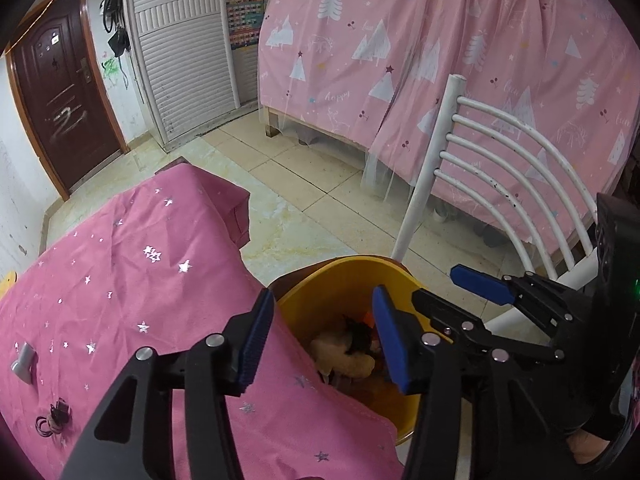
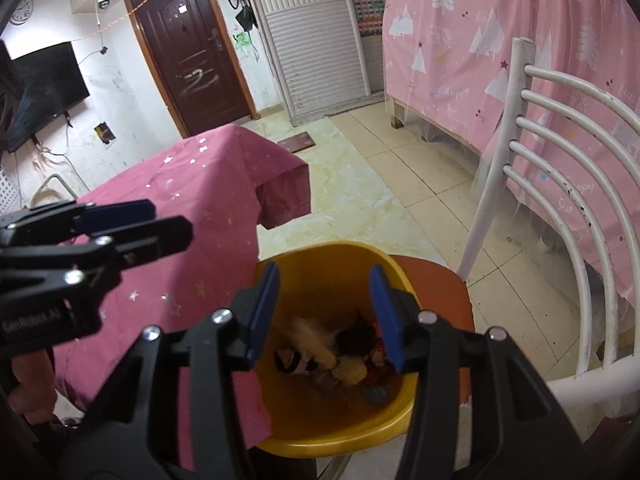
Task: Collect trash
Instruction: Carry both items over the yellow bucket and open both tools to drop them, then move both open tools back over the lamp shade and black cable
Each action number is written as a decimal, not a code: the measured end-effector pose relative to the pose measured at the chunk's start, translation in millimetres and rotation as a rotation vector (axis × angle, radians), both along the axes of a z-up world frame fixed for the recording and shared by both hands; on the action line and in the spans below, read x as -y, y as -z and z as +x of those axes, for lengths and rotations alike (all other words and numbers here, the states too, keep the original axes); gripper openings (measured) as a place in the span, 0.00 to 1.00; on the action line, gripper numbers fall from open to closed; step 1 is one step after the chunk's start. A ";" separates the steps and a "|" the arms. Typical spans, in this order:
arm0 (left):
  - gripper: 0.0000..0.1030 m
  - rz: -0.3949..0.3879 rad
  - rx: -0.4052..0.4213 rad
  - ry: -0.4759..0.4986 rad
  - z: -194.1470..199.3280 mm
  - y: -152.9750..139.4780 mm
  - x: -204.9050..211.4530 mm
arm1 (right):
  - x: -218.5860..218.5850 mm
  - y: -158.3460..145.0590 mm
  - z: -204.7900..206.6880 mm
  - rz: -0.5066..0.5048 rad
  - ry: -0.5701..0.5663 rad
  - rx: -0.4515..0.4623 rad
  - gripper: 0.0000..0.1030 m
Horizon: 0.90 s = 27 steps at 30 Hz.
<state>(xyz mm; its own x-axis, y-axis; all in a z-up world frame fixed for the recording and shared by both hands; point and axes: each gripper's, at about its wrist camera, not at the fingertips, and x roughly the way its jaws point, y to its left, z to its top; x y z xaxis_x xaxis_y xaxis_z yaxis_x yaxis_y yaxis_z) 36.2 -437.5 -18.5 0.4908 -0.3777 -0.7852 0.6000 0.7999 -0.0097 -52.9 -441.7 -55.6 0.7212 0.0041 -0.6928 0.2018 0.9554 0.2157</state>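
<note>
A yellow bin stands on the orange seat of a white chair, beside the table; it also shows in the right wrist view. Inside lies trash: a tan crumpled lump, a black piece and a striped scrap, also seen in the left wrist view. My left gripper is open and empty over the bin's near-left rim. My right gripper is open and empty directly above the bin. The right gripper also shows at the right of the left wrist view; the left one shows in the right wrist view.
The table wears a pink star-print cloth. On it at the left lie a small grey object and black hair ties. The white chair back stands right. A pink curtained bed, a louvered wardrobe and a dark door are behind.
</note>
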 end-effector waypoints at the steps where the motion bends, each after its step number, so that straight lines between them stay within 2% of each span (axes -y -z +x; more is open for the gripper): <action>1: 0.44 -0.006 -0.001 -0.005 1.1 -2.1 -2.8 | -0.7 -1.4 -0.3 -0.002 0.001 0.000 0.44; 7: 0.46 -0.056 0.027 -0.056 7.7 -24.2 -38.7 | -21.4 -21.1 2.7 -0.026 -0.030 0.035 0.44; 10: 0.48 -0.070 0.033 -0.080 12.4 -34.0 -58.6 | -43.9 -33.2 10.9 -0.047 -0.079 0.055 0.50; 15: 0.48 -0.077 0.058 -0.151 25.0 -47.3 -98.9 | -80.9 -46.0 26.7 -0.072 -0.158 0.070 0.51; 25: 0.49 -0.072 0.088 -0.279 55.0 -55.8 -176.9 | -146.2 -50.7 54.6 -0.094 -0.287 0.064 0.51; 27: 0.49 -0.065 0.090 -0.303 61.1 -53.9 -192.2 | -155.5 -49.6 61.0 -0.096 -0.308 0.059 0.53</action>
